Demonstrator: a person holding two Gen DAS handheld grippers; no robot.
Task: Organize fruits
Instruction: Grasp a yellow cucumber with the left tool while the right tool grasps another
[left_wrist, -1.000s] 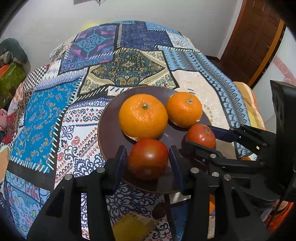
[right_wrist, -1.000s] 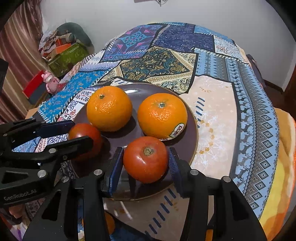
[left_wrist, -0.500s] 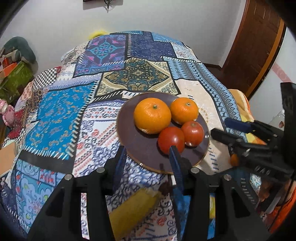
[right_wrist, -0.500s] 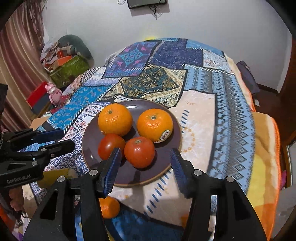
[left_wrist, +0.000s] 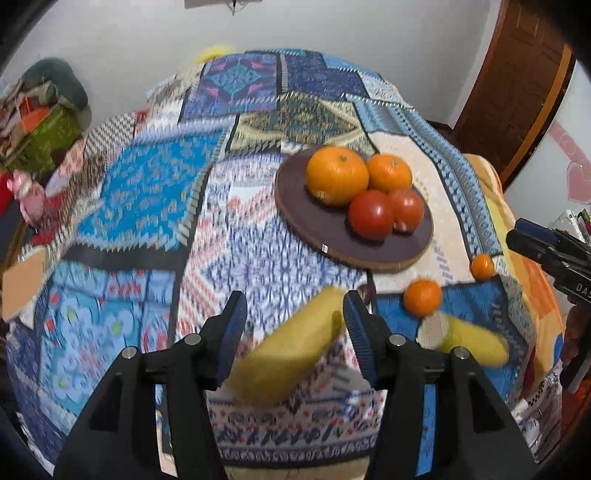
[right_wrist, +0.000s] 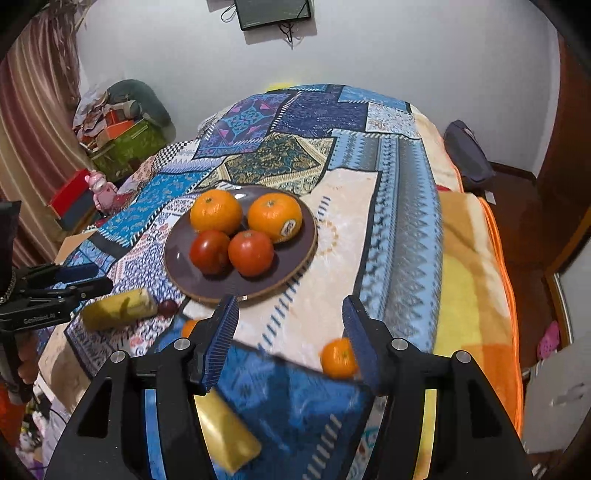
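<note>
A dark round plate (left_wrist: 373, 254) (right_wrist: 207, 286) on the patterned bedspread holds two oranges (left_wrist: 338, 175) (right_wrist: 275, 216) and two tomatoes (left_wrist: 371, 214) (right_wrist: 251, 253). My left gripper (left_wrist: 293, 310) hovers back from the plate with its jaws opening; a yellow banana piece (left_wrist: 291, 350) lies on the cloth below the gap, untouched. My right gripper (right_wrist: 291, 314) also stands back with its jaws opening and nothing between them. A small orange (right_wrist: 338, 358) lies by its right finger. A second small orange (left_wrist: 423, 297) and another banana piece (left_wrist: 472, 343) (right_wrist: 225, 432) rest near the bed's front edge.
A small dark red fruit (right_wrist: 168, 306) lies beside a banana piece (right_wrist: 118, 314). Boxes and clutter (right_wrist: 122, 140) stand left of the bed, and a wooden door (left_wrist: 517, 85) is on the right. An orange-and-yellow blanket (right_wrist: 476, 266) hangs over the right edge.
Both grippers have let go of the tomatoes on the plate and drawn back and up. Their jaws are wider now. The loose fruit near the bed's front edge has come into view.
</note>
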